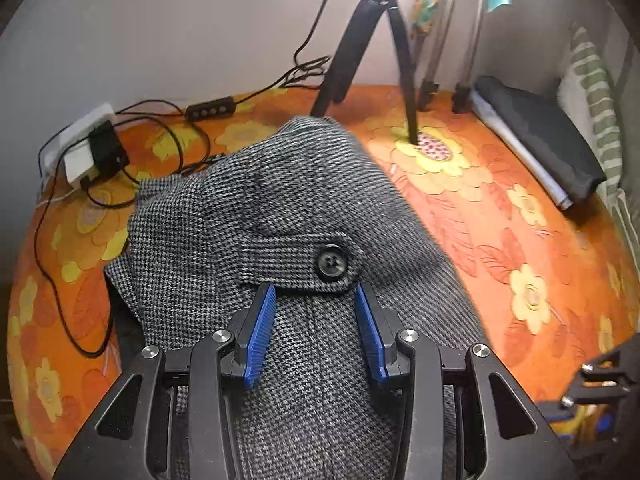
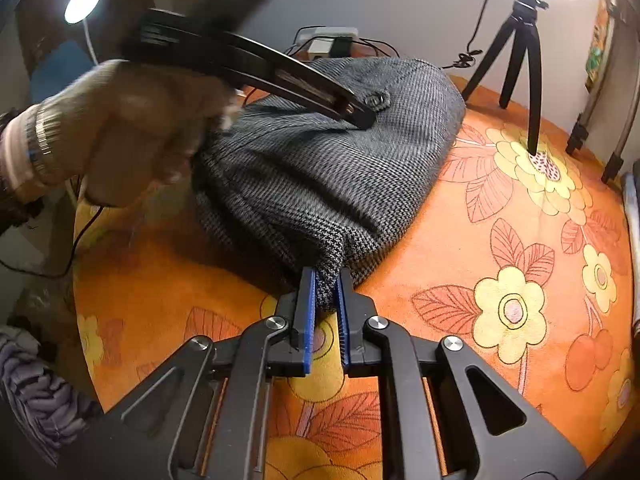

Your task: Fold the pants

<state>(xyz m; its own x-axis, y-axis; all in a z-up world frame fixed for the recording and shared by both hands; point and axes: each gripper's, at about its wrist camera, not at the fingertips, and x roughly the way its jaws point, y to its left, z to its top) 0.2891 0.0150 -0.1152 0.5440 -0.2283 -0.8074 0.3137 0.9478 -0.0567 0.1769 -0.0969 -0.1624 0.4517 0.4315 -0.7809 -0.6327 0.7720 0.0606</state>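
The pants (image 1: 280,200) are grey houndstooth cloth, bunched on an orange flowered sheet (image 1: 500,220). A buttoned tab with a black button (image 1: 331,263) lies just ahead of my left gripper (image 1: 316,300), which is open with its blue pads resting on the cloth. In the right wrist view the pants (image 2: 328,160) lie ahead, and my right gripper (image 2: 326,280) is shut on a pinched edge of the cloth near the sheet. The left gripper's fingers (image 2: 352,114), held by a hand, press on the pants near the button (image 2: 378,101).
A black tripod (image 1: 376,48) stands on the sheet beyond the pants, with metal stand legs (image 1: 460,40) beside it. A power strip, adapter (image 1: 106,152) and cables lie at the left. A dark folded cloth (image 1: 540,136) lies at the right edge.
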